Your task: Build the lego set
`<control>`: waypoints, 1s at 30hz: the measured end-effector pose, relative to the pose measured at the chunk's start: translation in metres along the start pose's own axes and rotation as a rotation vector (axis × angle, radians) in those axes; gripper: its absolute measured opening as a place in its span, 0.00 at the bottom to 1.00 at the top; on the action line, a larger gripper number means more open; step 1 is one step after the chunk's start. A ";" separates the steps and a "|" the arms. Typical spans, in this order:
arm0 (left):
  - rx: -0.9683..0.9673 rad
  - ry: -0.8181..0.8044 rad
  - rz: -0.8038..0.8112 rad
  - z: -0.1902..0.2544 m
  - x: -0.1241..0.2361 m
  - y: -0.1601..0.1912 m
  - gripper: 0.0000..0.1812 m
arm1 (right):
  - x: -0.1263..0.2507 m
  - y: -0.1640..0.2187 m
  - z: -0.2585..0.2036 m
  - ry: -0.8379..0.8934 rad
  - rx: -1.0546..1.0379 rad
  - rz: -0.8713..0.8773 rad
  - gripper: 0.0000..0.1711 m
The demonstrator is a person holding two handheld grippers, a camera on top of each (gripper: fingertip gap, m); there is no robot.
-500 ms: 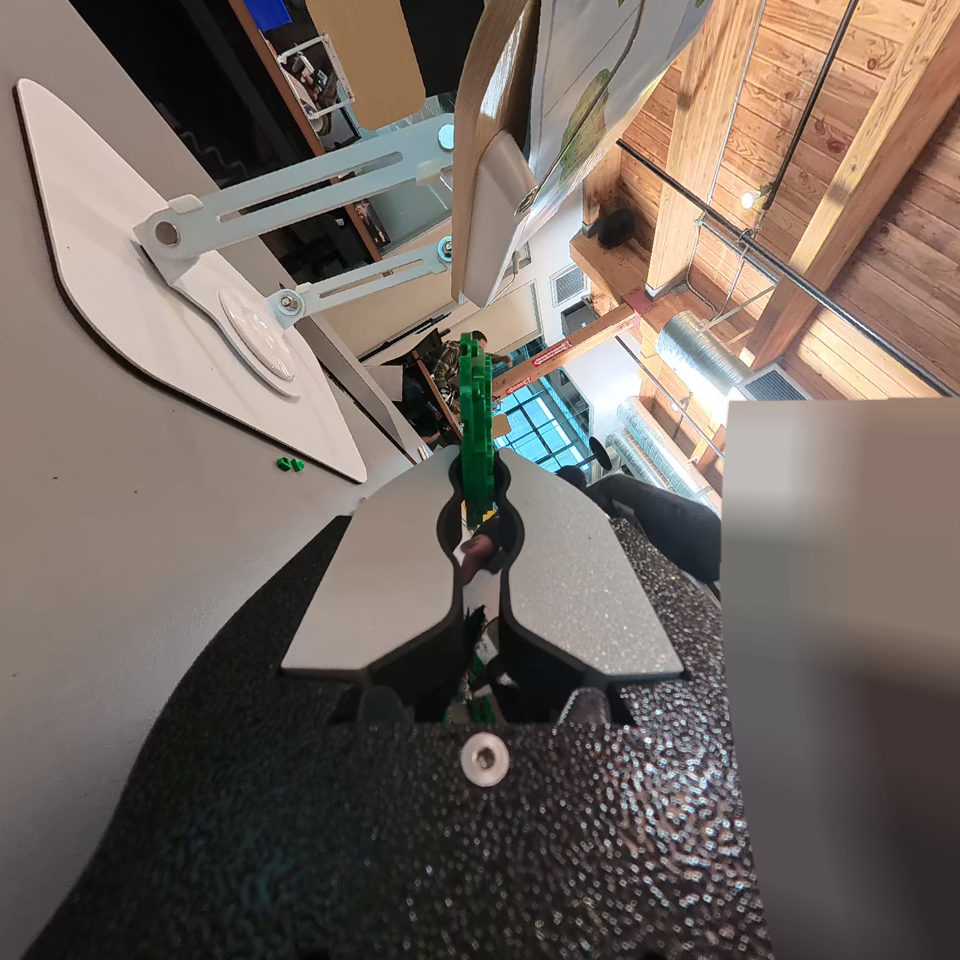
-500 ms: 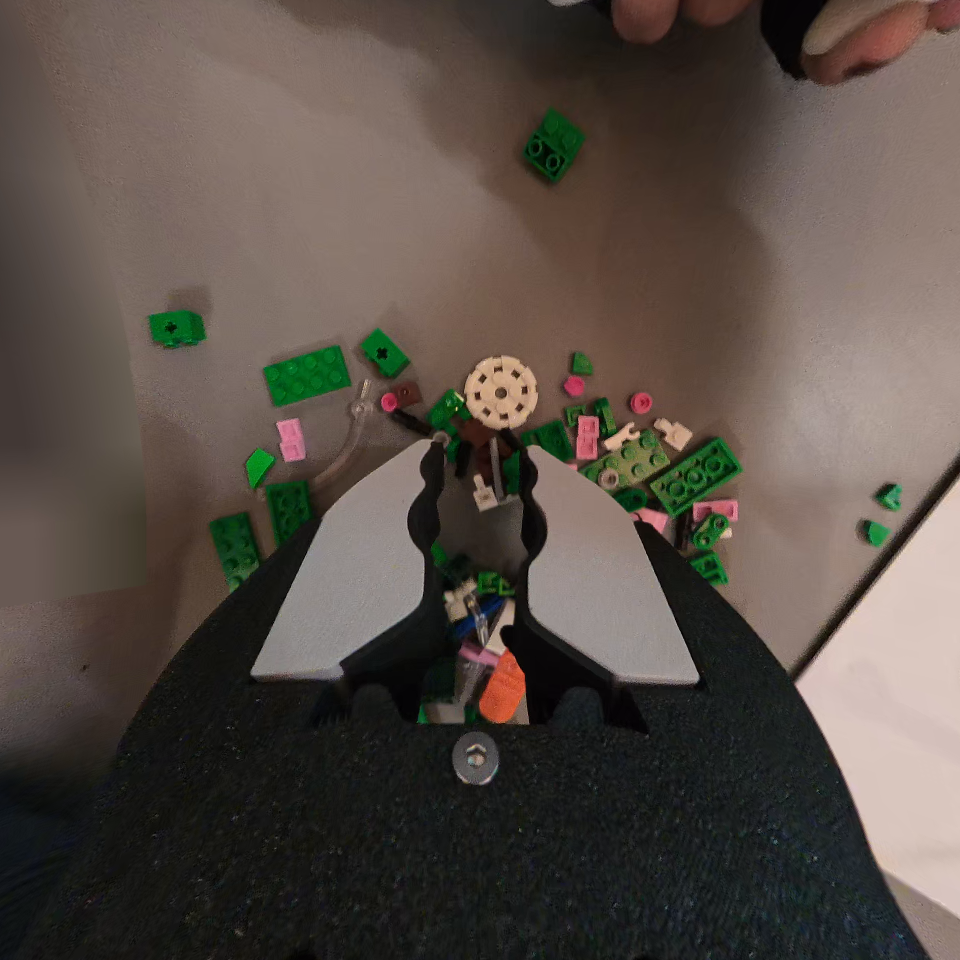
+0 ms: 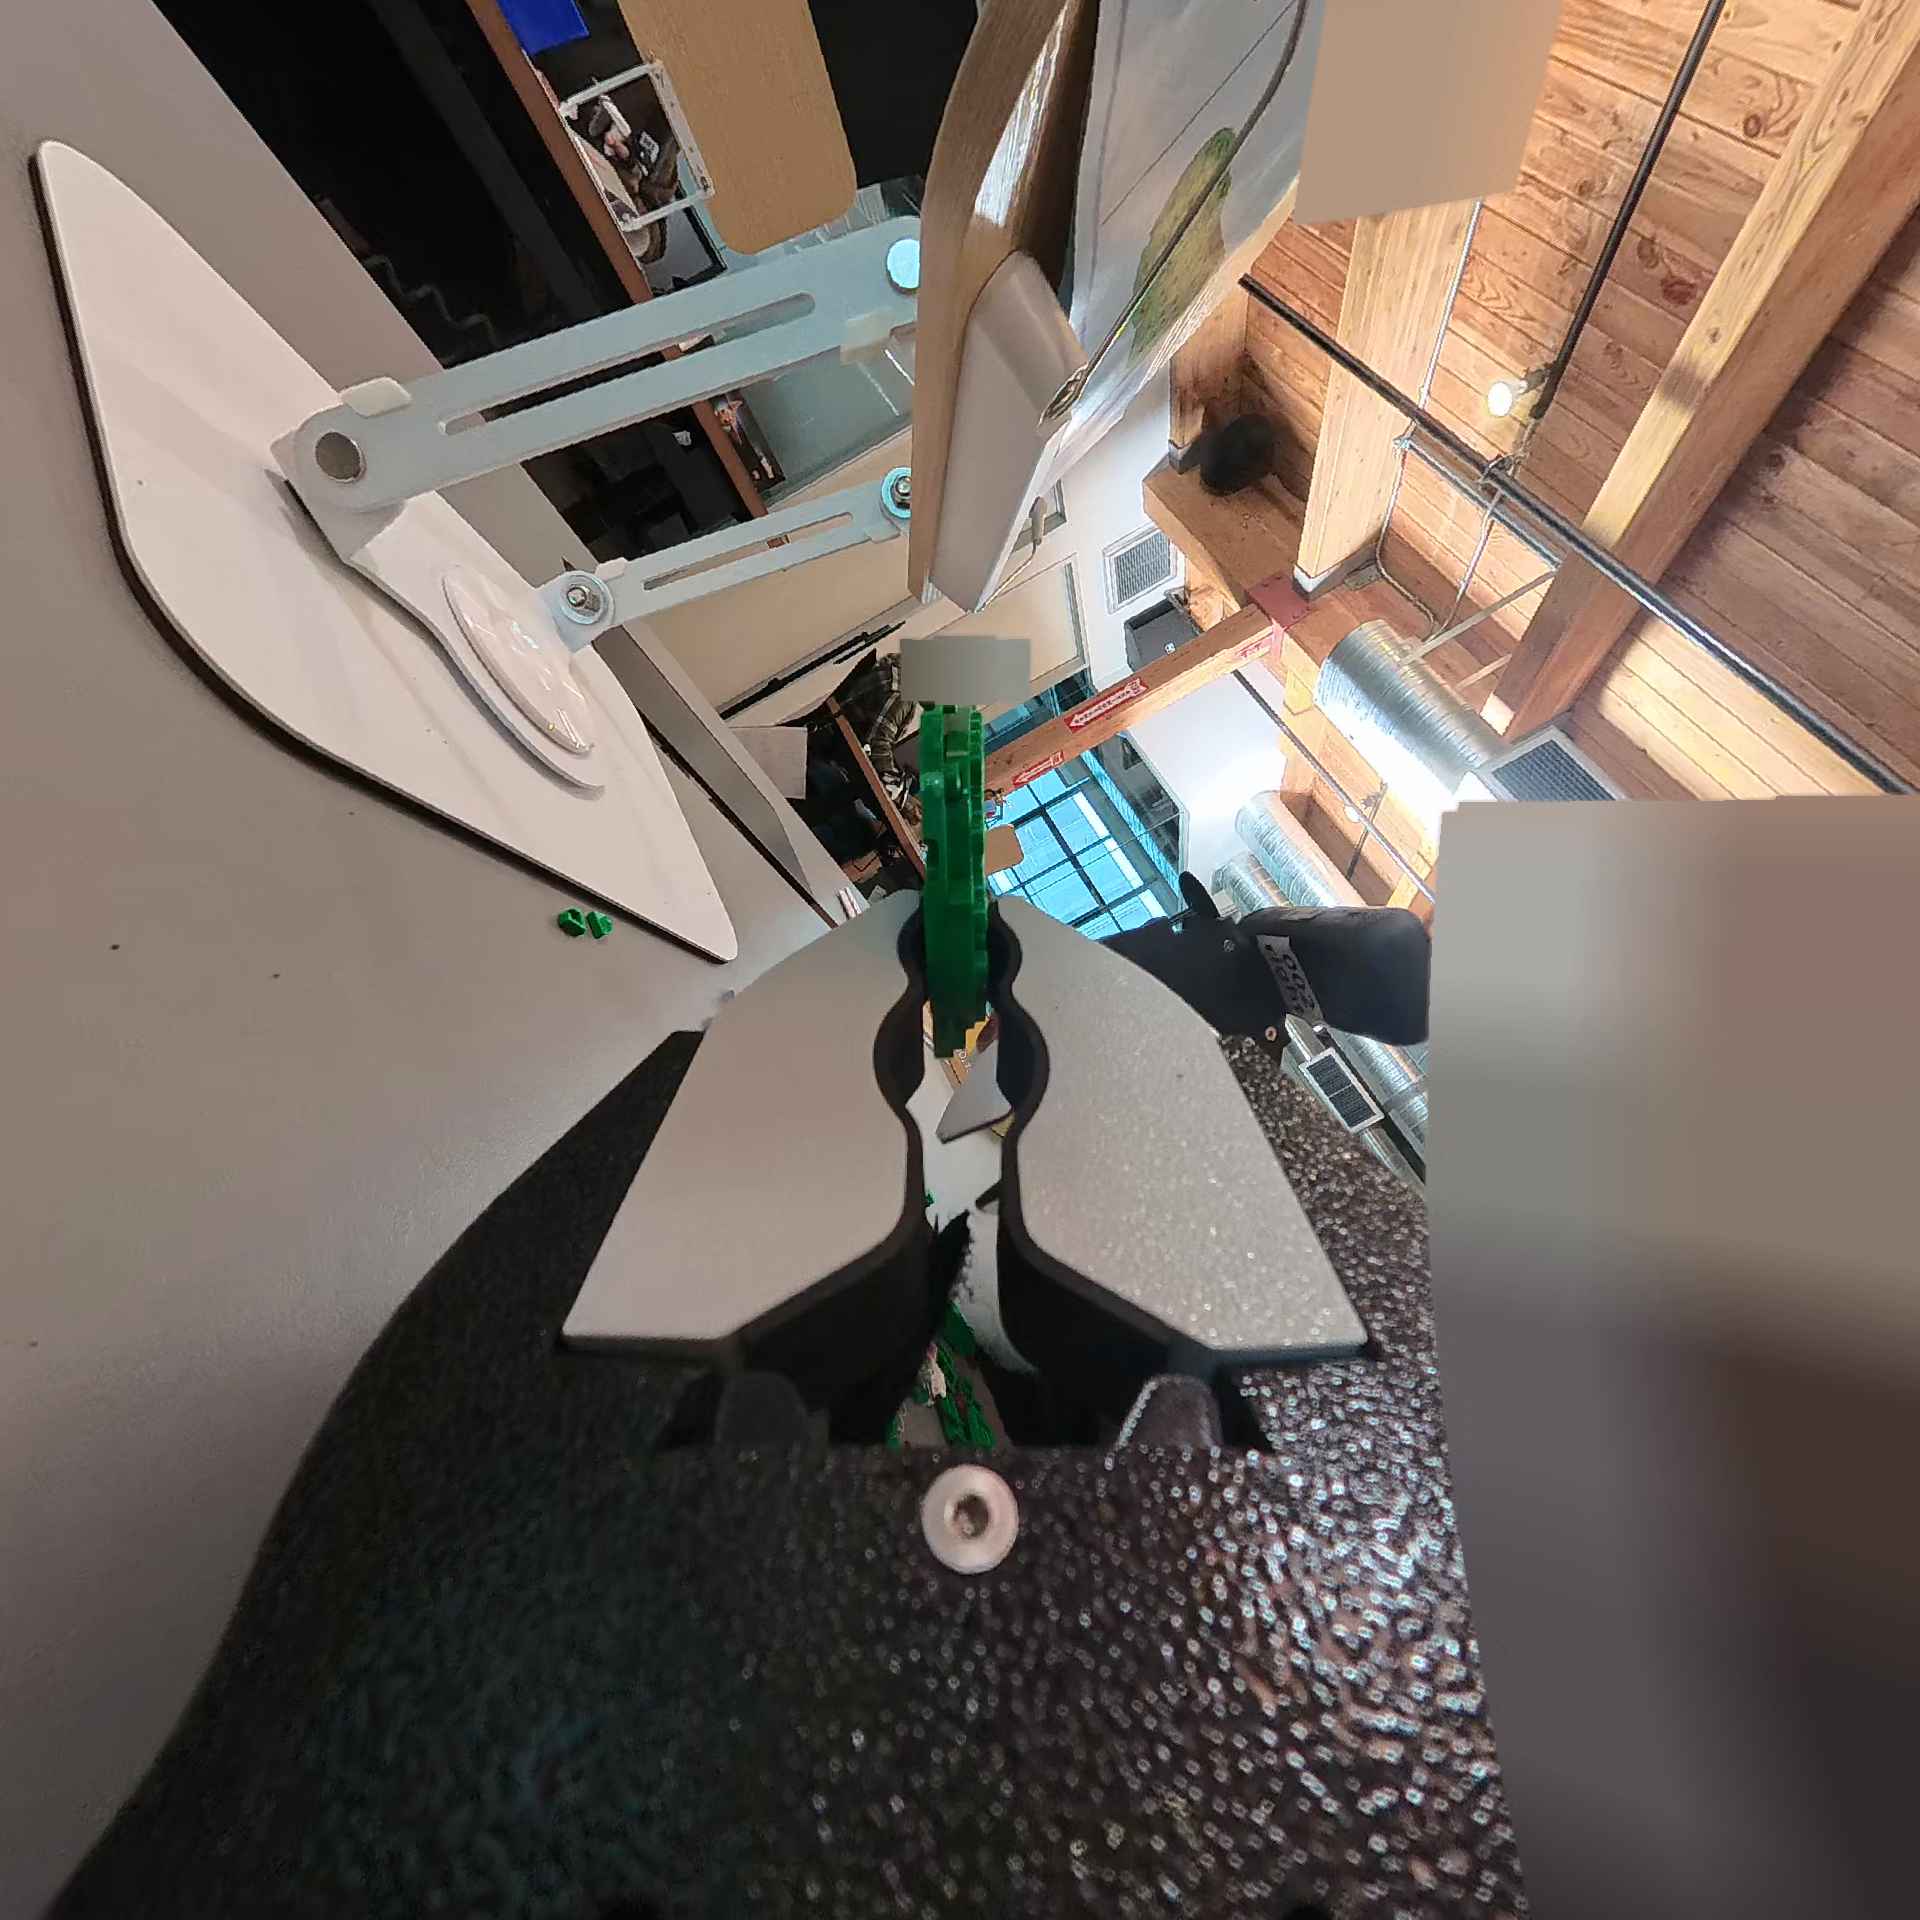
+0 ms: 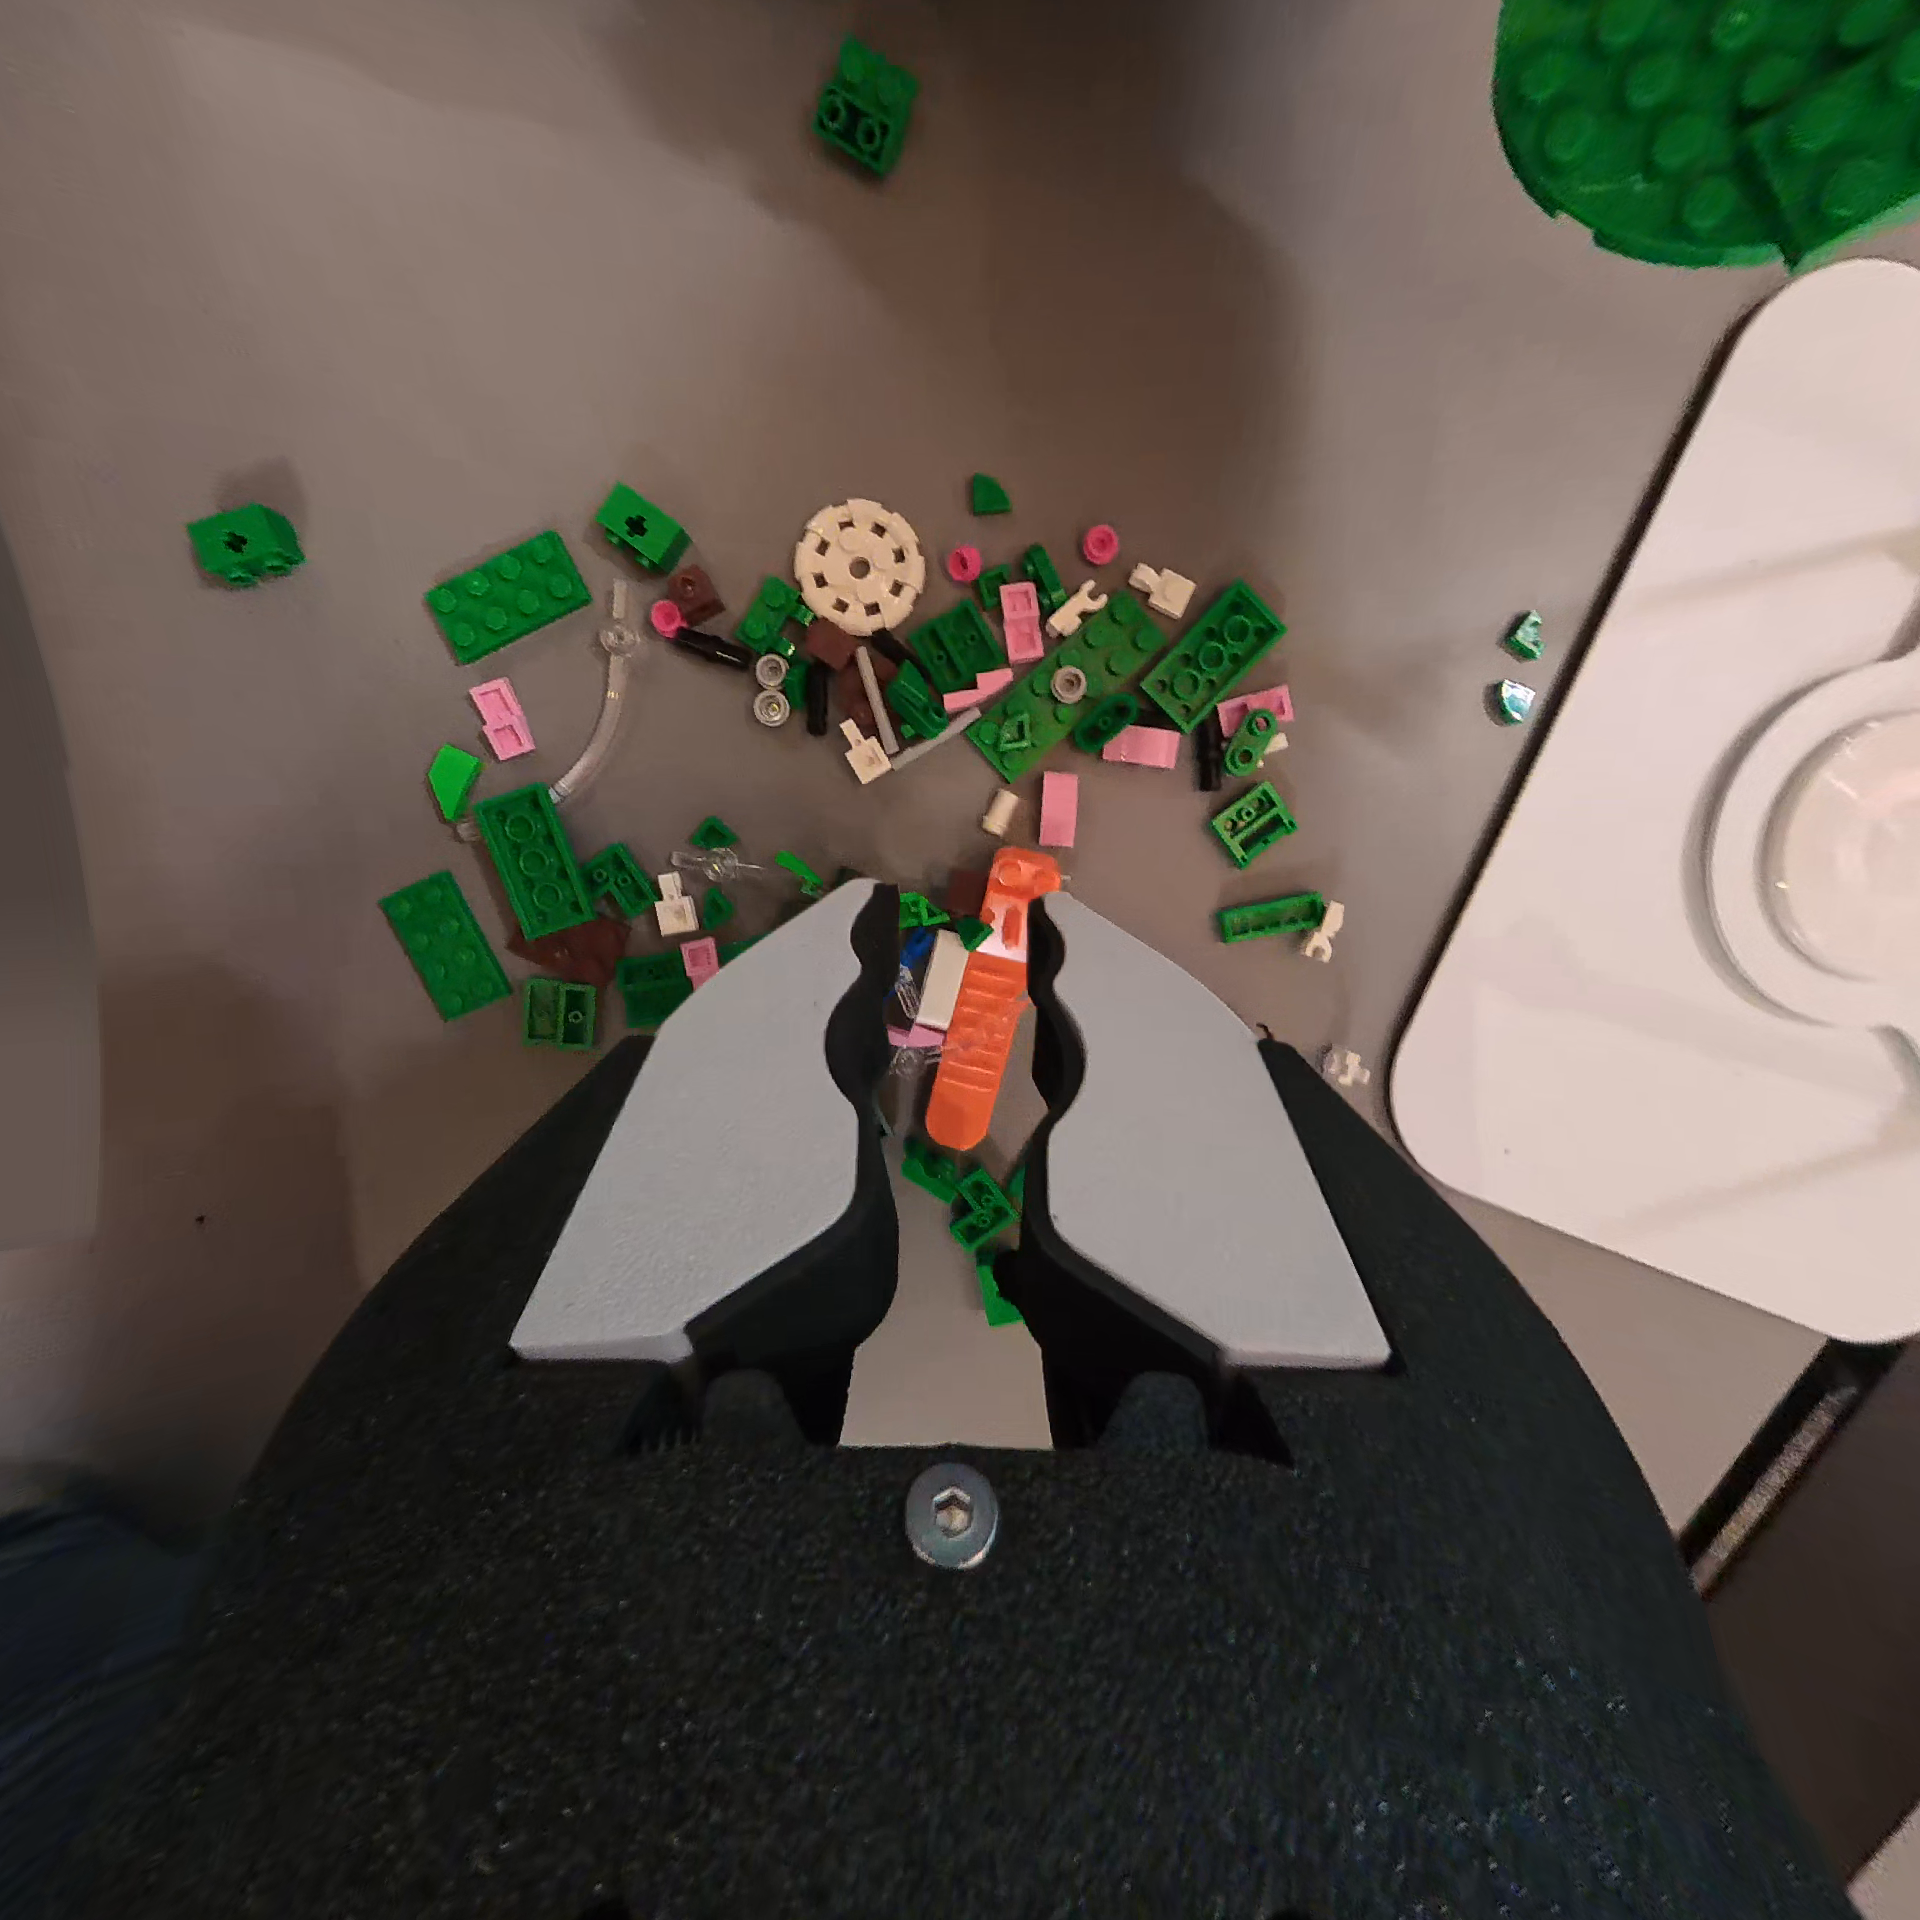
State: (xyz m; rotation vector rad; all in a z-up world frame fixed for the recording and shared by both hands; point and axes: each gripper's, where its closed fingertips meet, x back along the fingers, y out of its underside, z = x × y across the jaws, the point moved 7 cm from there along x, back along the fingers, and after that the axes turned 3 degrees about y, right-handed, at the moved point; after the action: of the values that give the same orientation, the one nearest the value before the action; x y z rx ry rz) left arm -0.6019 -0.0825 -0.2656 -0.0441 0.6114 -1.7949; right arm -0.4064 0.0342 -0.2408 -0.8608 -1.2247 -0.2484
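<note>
While L gripper [image 3: 954, 940] clamps green assembly [image 3: 951, 831] | R gripper [image 4: 956, 914] jaws apart

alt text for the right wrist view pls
The right gripper hangs open above loose lego pieces on a grey table, an orange brick separator showing between its grey fingers. A round cream plate lies beyond; a white stand base sits right.

Writing shows only as print too small to make out on two red signs [image 3: 1107, 715] fixed to a wooden beam [image 3: 1174, 675] and on a white tag [image 3: 1294, 971] stuck to a black object right of the tongs.
</note>
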 end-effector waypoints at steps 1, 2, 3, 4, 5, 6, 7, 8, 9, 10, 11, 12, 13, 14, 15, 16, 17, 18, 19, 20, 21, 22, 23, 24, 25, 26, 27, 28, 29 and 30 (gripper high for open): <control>0.000 0.000 -0.001 0.000 0.000 0.000 0.04 | 0.002 0.001 0.000 0.008 -0.003 -0.001 0.13; 0.001 0.001 -0.003 0.000 0.000 0.000 0.04 | 0.003 0.002 0.001 0.015 -0.005 0.000 0.13; 0.001 0.001 -0.004 0.000 0.000 0.001 0.04 | 0.005 0.002 0.001 0.020 -0.007 0.001 0.13; 0.002 0.001 -0.005 0.000 -0.001 0.001 0.04 | 0.006 0.003 0.002 0.026 -0.011 0.002 0.13; 0.003 0.002 -0.006 0.000 -0.001 0.001 0.04 | 0.007 0.004 0.002 0.031 -0.013 0.002 0.13; 0.003 0.002 -0.006 0.000 -0.001 0.001 0.04 | 0.009 0.005 0.002 0.036 -0.016 0.001 0.13; 0.003 0.002 -0.006 0.000 -0.001 0.001 0.04 | 0.010 0.005 0.002 0.042 -0.019 0.000 0.13; 0.003 0.001 -0.006 0.000 -0.001 0.001 0.04 | 0.012 0.006 0.003 0.048 -0.023 -0.001 0.13; 0.003 0.001 -0.006 0.000 -0.001 0.001 0.04 | 0.013 0.007 0.003 0.054 -0.027 -0.001 0.13; 0.003 0.002 -0.006 0.000 -0.001 0.001 0.04 | 0.015 0.008 0.003 0.059 -0.031 0.000 0.13; 0.003 0.002 -0.006 0.000 -0.001 0.001 0.04 | 0.016 0.009 0.004 0.062 -0.036 0.002 0.13; 0.003 0.002 -0.007 0.000 -0.001 0.001 0.04 | 0.018 0.010 0.004 0.062 -0.042 0.003 0.13; 0.002 0.002 -0.008 0.000 -0.001 0.001 0.04 | 0.019 0.011 0.004 0.064 -0.047 0.004 0.13; 0.003 0.001 -0.009 0.000 -0.001 0.002 0.04 | 0.020 0.012 0.004 0.067 -0.050 0.006 0.13; 0.004 0.002 -0.009 0.000 -0.001 0.002 0.04 | 0.021 0.013 0.004 0.070 -0.052 0.008 0.13; 0.006 0.002 -0.011 -0.001 -0.002 0.002 0.04 | 0.022 0.013 0.004 0.070 -0.054 0.008 0.12; 0.007 0.003 -0.012 -0.001 -0.002 0.002 0.04 | 0.023 0.014 0.004 0.071 -0.056 0.008 0.12; 0.008 0.005 -0.014 -0.001 -0.002 0.002 0.04 | 0.024 0.014 0.004 0.072 -0.058 0.008 0.12; 0.008 0.005 -0.016 -0.001 -0.002 0.003 0.04 | 0.024 0.014 0.004 0.072 -0.059 0.008 0.12; 0.007 0.004 -0.017 -0.001 -0.002 0.003 0.04 | 0.024 0.014 0.003 0.070 -0.060 0.007 0.12; 0.007 0.003 -0.017 -0.001 -0.002 0.003 0.04 | 0.024 0.015 0.003 0.070 -0.061 0.005 0.12; 0.008 0.004 -0.016 -0.001 -0.002 0.003 0.04 | 0.025 0.015 0.003 0.071 -0.061 0.002 0.12; 0.008 0.004 -0.015 -0.001 -0.002 0.003 0.04 | 0.025 0.015 0.002 0.072 -0.063 0.003 0.12; 0.007 0.003 -0.013 -0.001 -0.002 0.002 0.04 | 0.026 0.014 0.000 0.066 -0.064 0.008 0.12; 0.007 0.003 -0.011 -0.001 -0.002 0.002 0.04 | 0.026 0.013 -0.004 0.053 -0.060 0.018 0.12; 0.007 0.005 -0.008 0.000 -0.001 0.002 0.04 | 0.025 0.012 -0.010 0.036 -0.049 0.025 0.11; 0.007 0.006 -0.006 0.000 -0.001 0.001 0.04 | 0.023 0.013 -0.016 0.015 -0.033 0.022 0.11; 0.007 0.006 -0.005 0.000 -0.001 0.001 0.04 | 0.019 0.014 -0.023 -0.004 -0.016 0.005 0.11; 0.006 0.006 -0.005 0.000 -0.001 0.001 0.04 | 0.016 0.017 -0.029 -0.010 -0.006 -0.015 0.11; 0.007 0.006 -0.007 0.000 -0.001 0.001 0.04 | 0.013 0.019 -0.034 -0.013 -0.002 -0.029 0.11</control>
State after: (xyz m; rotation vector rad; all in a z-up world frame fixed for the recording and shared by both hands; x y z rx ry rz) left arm -0.6004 -0.0815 -0.2658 -0.0357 0.6103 -1.8040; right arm -0.3659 0.0271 -0.2405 -0.8478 -1.2500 -0.2672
